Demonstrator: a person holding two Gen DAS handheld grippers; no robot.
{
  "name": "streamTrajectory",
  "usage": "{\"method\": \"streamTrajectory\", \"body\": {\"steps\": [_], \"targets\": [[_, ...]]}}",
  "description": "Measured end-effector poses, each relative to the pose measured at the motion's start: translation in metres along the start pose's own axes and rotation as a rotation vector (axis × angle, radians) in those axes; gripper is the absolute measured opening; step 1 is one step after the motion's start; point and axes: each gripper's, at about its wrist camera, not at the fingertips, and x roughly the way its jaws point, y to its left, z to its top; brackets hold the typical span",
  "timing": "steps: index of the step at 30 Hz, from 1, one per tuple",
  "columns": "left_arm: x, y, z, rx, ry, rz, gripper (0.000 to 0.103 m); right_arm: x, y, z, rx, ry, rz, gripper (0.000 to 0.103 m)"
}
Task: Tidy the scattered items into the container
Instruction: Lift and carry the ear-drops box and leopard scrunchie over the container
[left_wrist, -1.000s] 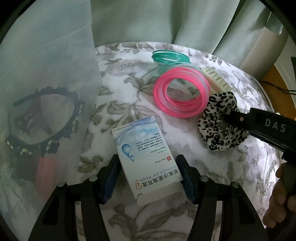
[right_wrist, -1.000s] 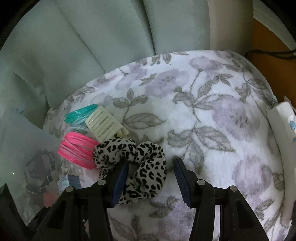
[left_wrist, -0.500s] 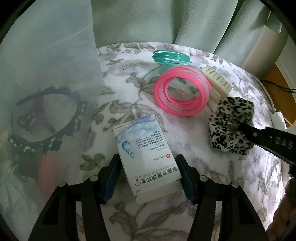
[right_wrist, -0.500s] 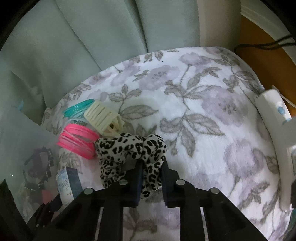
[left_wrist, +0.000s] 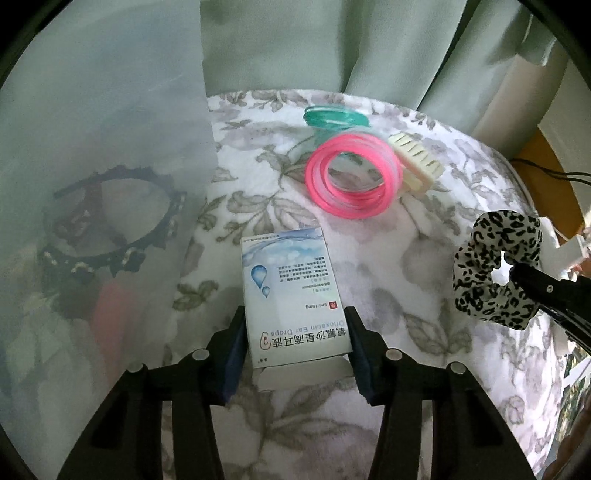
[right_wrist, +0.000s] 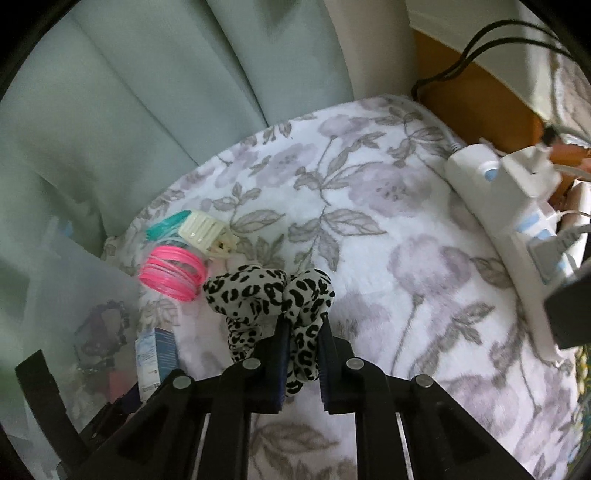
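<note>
My left gripper (left_wrist: 295, 343) is open, its fingers on either side of a white and blue ear drops box (left_wrist: 291, 295) that lies on the floral cloth. My right gripper (right_wrist: 303, 332) is shut on a leopard-print scrunchie (right_wrist: 266, 291) and holds it above the cloth; the scrunchie also shows in the left wrist view (left_wrist: 495, 273). Pink bangles (left_wrist: 352, 177), green bangles (left_wrist: 334, 118) and a cream hair claw (left_wrist: 417, 162) lie further back. The translucent container (left_wrist: 103, 206) stands on the left with a black headband (left_wrist: 110, 225) inside.
The floral cloth (right_wrist: 369, 236) covers a round table. A white power strip (right_wrist: 517, 206) with plugs and cables lies at its right edge. Green curtains (right_wrist: 166, 92) hang behind the table.
My right gripper closed on the scrunchie and lifted it up and to the right, away from the bangles. My left gripper stayed open around the box.
</note>
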Motion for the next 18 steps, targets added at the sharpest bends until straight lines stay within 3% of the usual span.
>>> {"method": "streamTrajectory", "body": {"steps": [8, 18], "targets": [[-0.044, 0.002, -0.009, 0.017, -0.059, -0.023, 0.051, -0.038, 0.004, -0.007, 0.0, -0.061, 0.027, 0.015], [-0.125, 0.011, -0.018, 0.053, -0.191, -0.064, 0.051, -0.097, 0.014, -0.013, -0.016, -0.167, 0.06, 0.015]]}}
